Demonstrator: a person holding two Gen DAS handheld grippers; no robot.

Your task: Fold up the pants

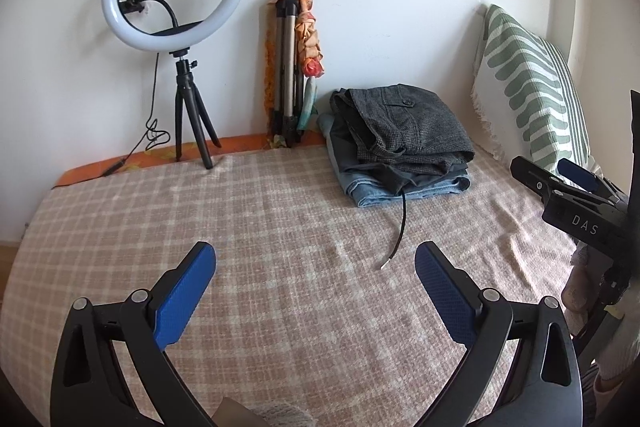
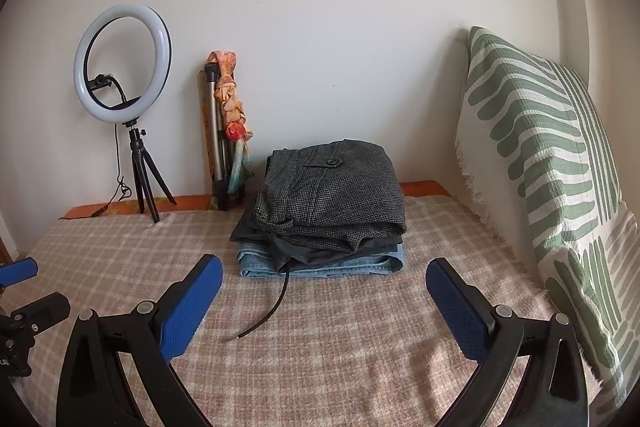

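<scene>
Ahead of the right gripper (image 2: 324,275), whose blue pads stand spread wide with nothing between them, lies a stack of folded pants (image 2: 326,211): grey tweed on top, a dark pair under it, light denim at the bottom. The stack's long axis runs across the view, folded edges facing the gripper, the buttoned pocket flap toward the wall. A black drawstring (image 2: 268,311) trails from the dark pair toward the gripper's left pad. The left gripper (image 1: 316,267) is likewise spread and empty, the stack ahead and to its right. Everything rests on a checked blanket (image 2: 340,359). A green-striped pillow (image 2: 552,163) leans at the right; a ring light (image 2: 122,83) and a folded tripod (image 2: 218,143) stand far left.
</scene>
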